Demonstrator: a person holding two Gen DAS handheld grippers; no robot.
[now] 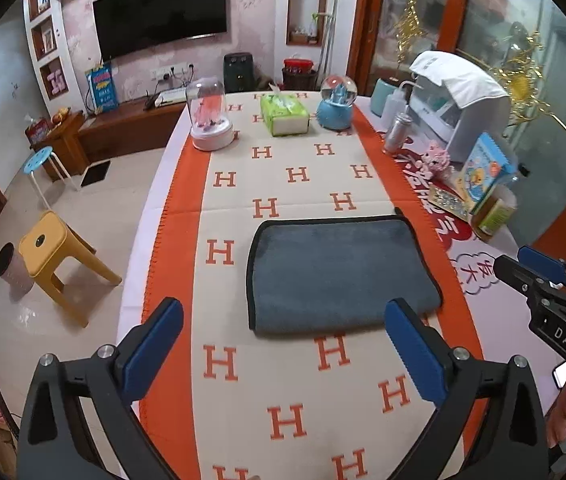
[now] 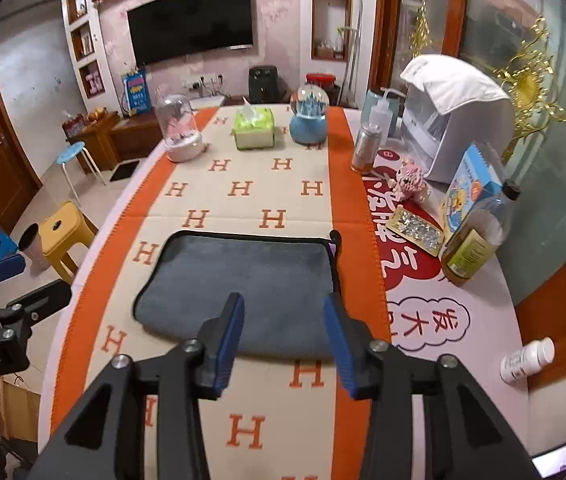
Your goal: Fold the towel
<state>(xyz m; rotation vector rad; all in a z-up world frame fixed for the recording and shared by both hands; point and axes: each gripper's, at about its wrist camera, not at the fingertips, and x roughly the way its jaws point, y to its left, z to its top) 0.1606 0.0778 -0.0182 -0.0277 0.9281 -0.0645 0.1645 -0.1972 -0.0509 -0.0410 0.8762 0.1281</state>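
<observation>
A grey-blue towel with black trim lies folded flat on the orange and cream H-patterned cloth; it also shows in the right wrist view. My left gripper is open and empty, held above the cloth just short of the towel's near edge. My right gripper is open and empty, above the towel's near right part. The right gripper also shows at the right edge of the left wrist view. The left gripper shows at the left edge of the right wrist view.
At the table's far end stand a glass dome, a green tissue box and a snow globe. Along the right side are a white appliance, an oil bottle, a metal can, a box and a pill bottle. A yellow stool stands on the floor at left.
</observation>
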